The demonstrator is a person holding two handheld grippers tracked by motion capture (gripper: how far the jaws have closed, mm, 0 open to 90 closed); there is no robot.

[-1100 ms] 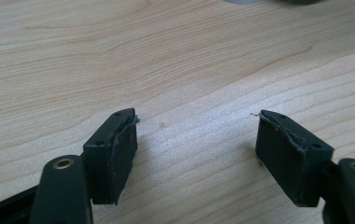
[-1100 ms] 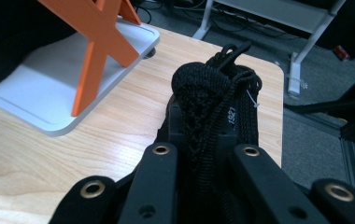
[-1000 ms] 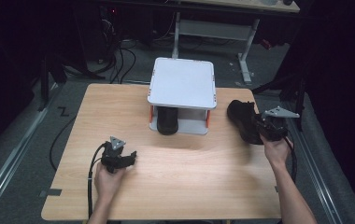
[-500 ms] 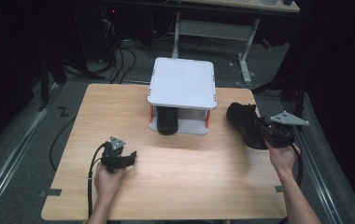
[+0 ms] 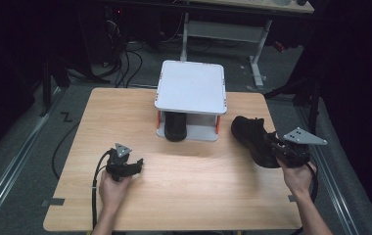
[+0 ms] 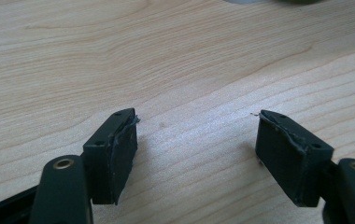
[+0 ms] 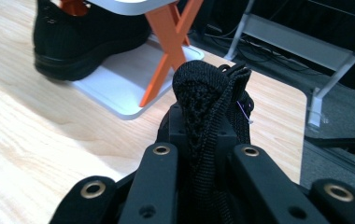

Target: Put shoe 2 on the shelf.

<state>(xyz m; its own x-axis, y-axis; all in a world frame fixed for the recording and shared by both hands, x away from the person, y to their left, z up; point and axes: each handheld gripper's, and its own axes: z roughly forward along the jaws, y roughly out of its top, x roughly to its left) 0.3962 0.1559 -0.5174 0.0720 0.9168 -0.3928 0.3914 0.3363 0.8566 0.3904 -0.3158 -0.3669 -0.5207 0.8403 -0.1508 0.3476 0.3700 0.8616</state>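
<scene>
My right hand-held gripper [image 5: 278,149] pinches the black shoe [image 5: 251,139] by its collar at the tabletop's [image 5: 203,196] three o'clock edge, just right of the white rack [image 5: 190,88] housing the other shoe [image 5: 175,126]. My left hand-held gripper [image 5: 134,164], at seven o'clock, rests spread, holding nothing.

A lab: wooden table [image 5: 76,147], floor cables [image 5: 125,58], metal-framed bench [image 5: 223,30] in darkness.

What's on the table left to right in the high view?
Left tongs, open on the bare table → black shoe under the shelf → white two-tier shelf → second black shoe → right tongs, shut on that shoe's heel end.
</scene>
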